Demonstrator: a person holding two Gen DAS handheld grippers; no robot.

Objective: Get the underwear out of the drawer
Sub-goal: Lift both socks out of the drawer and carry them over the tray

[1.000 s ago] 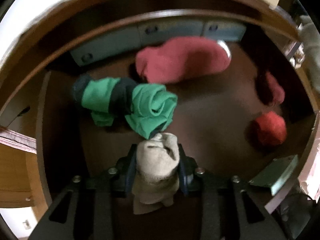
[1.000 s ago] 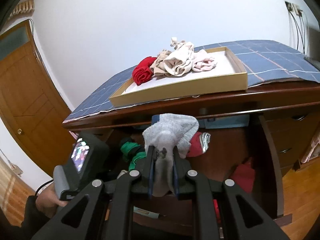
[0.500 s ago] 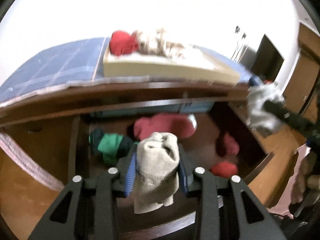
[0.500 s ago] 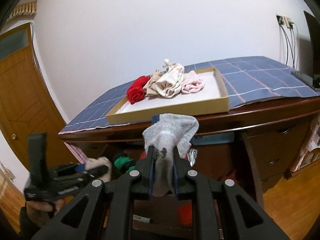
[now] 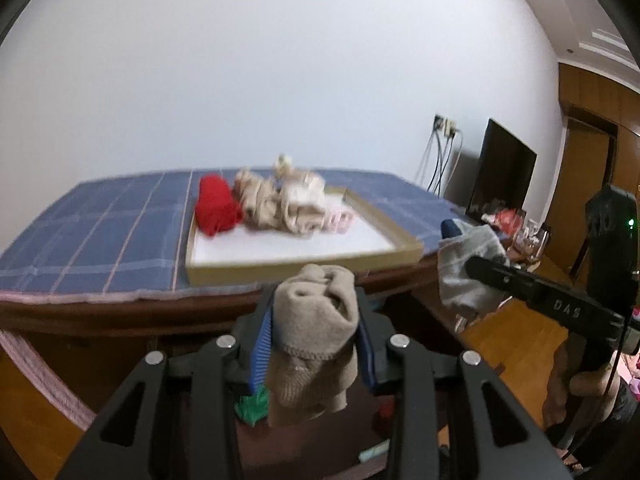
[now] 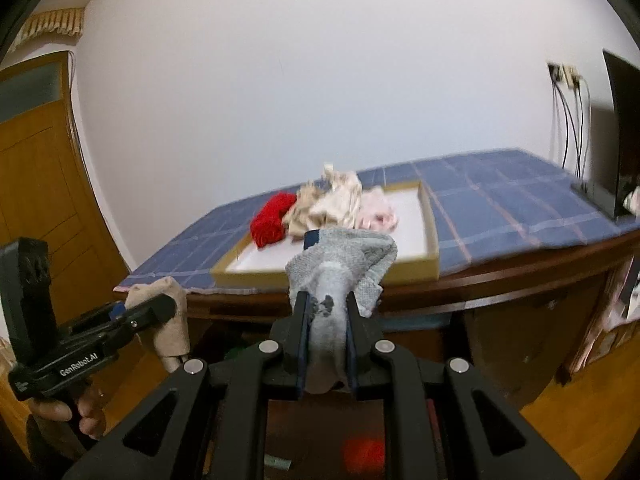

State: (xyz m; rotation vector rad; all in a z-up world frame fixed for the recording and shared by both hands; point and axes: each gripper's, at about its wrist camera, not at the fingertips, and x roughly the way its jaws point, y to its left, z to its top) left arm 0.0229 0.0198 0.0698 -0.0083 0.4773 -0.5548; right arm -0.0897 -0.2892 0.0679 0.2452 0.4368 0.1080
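A rolled beige garment (image 5: pixel 314 320) was clamped between the fingers of the left hand-held gripper (image 5: pixel 314 344), held in the air in front of the dark wooden surface (image 5: pixel 120 312), its loose end hanging below the jaws. A grey knitted piece (image 6: pixel 340 272) was pinched the same way in the right hand-held gripper (image 6: pixel 326 336), also raised at about the level of the surface's front edge. Each tool showed in the other's camera, the right one to the right of the left. Beneath the grippers, down in the open drawer (image 6: pixel 400 324), a green garment (image 5: pixel 252 404) and a blurred red one (image 6: pixel 362 450) lay on the bottom. On top, a shallow cardboard tray (image 5: pixel 304 268) rested on a blue checked cloth (image 5: pixel 100 232) and held a red bundle (image 5: pixel 216 208), a heap of beige pieces (image 5: pixel 276 208) and a pale pink one (image 6: pixel 378 212), crowded toward its far end. A dark television screen (image 5: pixel 502 172) stood at the right end, with cables (image 5: pixel 438 160) running up the white wall.
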